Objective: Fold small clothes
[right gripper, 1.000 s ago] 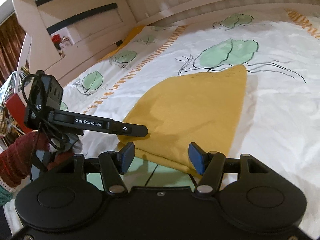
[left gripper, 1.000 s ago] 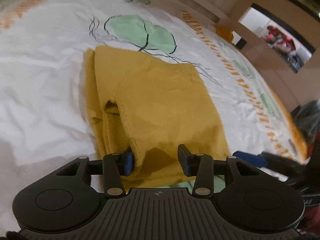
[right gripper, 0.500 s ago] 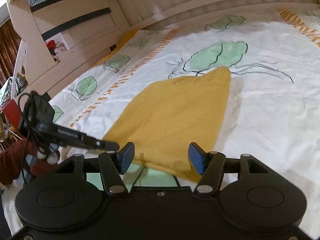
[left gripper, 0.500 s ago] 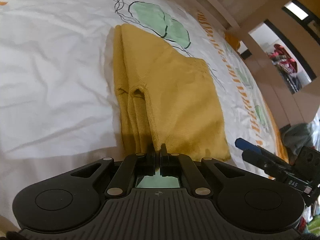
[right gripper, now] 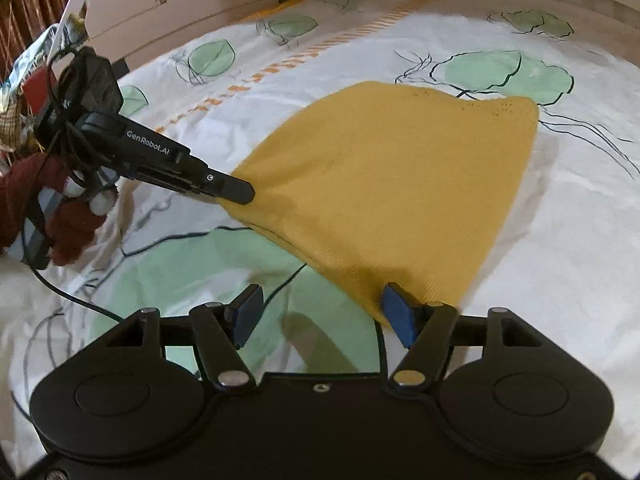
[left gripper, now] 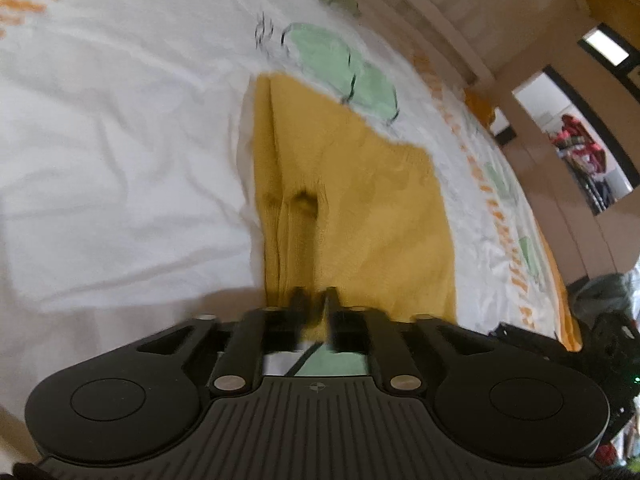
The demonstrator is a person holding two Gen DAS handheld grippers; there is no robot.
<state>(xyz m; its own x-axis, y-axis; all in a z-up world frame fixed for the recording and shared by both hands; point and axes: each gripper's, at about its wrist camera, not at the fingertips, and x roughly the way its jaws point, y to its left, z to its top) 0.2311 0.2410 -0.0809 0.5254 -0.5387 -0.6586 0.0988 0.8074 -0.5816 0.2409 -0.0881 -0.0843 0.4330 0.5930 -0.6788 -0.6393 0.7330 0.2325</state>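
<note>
A mustard-yellow knit garment [left gripper: 360,208] lies folded on a white bedsheet with green leaf prints [left gripper: 120,140]. My left gripper [left gripper: 314,300] is shut on the garment's near edge, bunching its folded layers. In the right wrist view the left gripper [right gripper: 236,192] pinches the garment [right gripper: 392,184] at its left corner and lifts it a little. My right gripper [right gripper: 320,312] is open, with blue pads, at the garment's near corner. Its right pad [right gripper: 396,312] touches the cloth edge.
The bed's pale wooden frame [right gripper: 200,12] runs along the far side. A shelf with clutter [left gripper: 580,160] stands beyond the bed. A gloved hand [right gripper: 60,208] holds the left gripper, and a black cable [right gripper: 80,300] trails over the sheet.
My left gripper shut on the garment's near edge and now pulls it up. My right gripper moved closer to the garment's near corner and stays open.
</note>
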